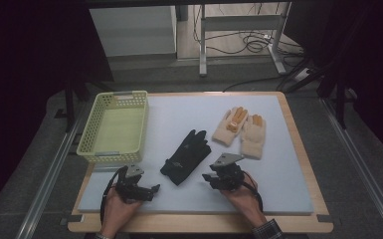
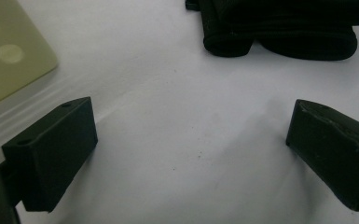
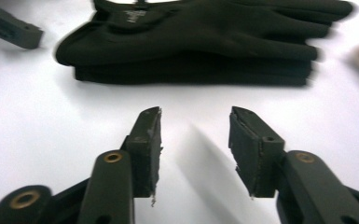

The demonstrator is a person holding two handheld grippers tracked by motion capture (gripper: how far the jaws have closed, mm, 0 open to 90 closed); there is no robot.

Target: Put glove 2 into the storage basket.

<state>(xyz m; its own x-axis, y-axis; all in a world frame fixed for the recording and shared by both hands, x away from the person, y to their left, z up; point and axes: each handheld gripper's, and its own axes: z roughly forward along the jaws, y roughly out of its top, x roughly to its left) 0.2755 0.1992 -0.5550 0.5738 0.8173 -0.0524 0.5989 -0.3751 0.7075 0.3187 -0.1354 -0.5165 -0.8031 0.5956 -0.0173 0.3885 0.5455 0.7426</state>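
While both grippers rest low over the white mat (image 1: 278, 189), the black gloves (image 1: 186, 155) lie stacked as a pair between them, a little farther from the person, and serve as the landmark. The left gripper (image 1: 151, 191) sits just to the left of the gloves' cuff end, held by the person's left hand (image 1: 117, 206); its jaws are spread wide with only bare mat between them, and the dark cuffs (image 2: 279, 35) lie ahead of it in the left gripper view. The right gripper (image 1: 209, 178) sits just to the right of the cuffs, close to them but not touching; its jaws stand partly apart with nothing between them, and the gloves (image 3: 191, 42) lie flat right ahead in its own view. Right of the black gloves and farther back lies a pair of cream knitted gloves (image 1: 241, 130) with orange patches. Left of the black gloves, at the mat's edge, stands a pale green basket (image 1: 92, 144).
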